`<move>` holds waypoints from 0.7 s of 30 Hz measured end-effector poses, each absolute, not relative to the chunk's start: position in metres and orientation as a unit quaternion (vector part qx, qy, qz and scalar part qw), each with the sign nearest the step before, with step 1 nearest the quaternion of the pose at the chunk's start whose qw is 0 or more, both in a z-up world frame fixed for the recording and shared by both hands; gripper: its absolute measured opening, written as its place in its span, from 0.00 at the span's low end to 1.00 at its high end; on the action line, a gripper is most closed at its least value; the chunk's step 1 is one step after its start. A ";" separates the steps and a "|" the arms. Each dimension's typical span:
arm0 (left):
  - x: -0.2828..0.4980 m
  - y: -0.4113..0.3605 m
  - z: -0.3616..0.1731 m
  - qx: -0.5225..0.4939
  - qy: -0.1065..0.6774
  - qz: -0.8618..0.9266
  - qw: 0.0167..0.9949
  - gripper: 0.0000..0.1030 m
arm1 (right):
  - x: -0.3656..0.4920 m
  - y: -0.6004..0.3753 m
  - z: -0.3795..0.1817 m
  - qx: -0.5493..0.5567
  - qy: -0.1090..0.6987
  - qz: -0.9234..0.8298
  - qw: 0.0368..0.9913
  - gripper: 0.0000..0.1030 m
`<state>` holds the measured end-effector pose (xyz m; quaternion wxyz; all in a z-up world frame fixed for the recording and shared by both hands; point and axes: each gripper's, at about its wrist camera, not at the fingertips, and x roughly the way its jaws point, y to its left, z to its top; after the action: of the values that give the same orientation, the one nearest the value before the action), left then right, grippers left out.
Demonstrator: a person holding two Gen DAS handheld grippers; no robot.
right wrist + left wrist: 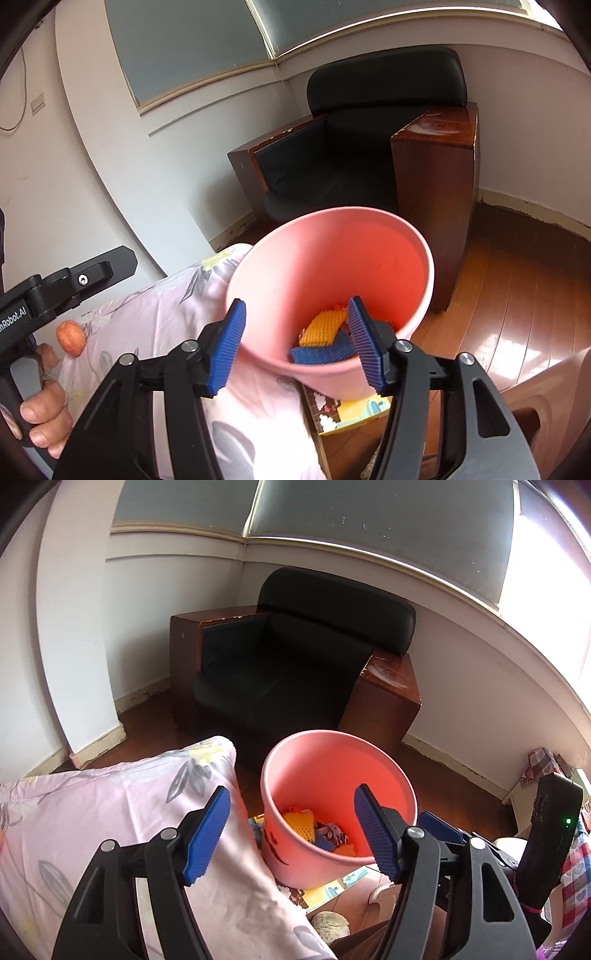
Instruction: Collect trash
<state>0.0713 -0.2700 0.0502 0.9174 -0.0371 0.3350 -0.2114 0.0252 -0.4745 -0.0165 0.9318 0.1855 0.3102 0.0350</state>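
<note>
L gripper [291, 830] is open w/ nothing between the blue pads [207, 834]; its jaws are spread wide and frame the pink bin [384, 775] at 12 o'clock. The left pad is over the floral sheet [110, 812] and the right pad is in front of the bin's near rim. R gripper [295, 343] is also open and empty, w/ its pads [227, 347] either side of the bin's [332, 251] near rim, so the view goes straight into the mouth.

Trash is at the bottom of the bin: a yellow foam net [325, 325] on top of a blue one [321, 352]. In the L view there is also a crumpled dark-patterned scrap [332, 832] beside the yellow net [301, 821].

The bin is just beside the sheet's [177, 325] edge, on a colourful mat [362, 408] over the wood floor [517, 288]. From the R view, at 9 o'clock, a hand [44, 417] grips the L gripper's [70, 280] handle. Near it an orange-pink fruit [71, 338] lies on the sheet.

At 12 o'clock behind the bin, a black armchair [295, 657] w/ brown wooden sides is in the corner under the window. At 3 o'clock in the L view, part of the R gripper [443, 829] and a black device [554, 819] w/ a green light.
</note>
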 end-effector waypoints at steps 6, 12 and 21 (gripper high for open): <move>0.056 -0.258 0.046 -0.036 0.345 -0.208 0.915 0.66 | 0.007 -0.463 -0.016 0.185 0.311 0.038 0.932 0.59; 0.042 -0.252 0.041 -0.029 0.351 -0.209 0.912 0.66 | -0.006 -0.457 -0.015 0.183 0.309 0.039 0.932 0.65; 0.023 -0.248 0.039 -0.011 0.346 -0.204 0.916 0.66 | -0.022 -0.451 -0.010 0.174 0.304 0.034 0.936 0.66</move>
<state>0.0225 -0.2481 0.0389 0.9157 -0.0109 0.3459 -0.2043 -0.0222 -0.4511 -0.0099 0.9359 0.1742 0.3043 0.0337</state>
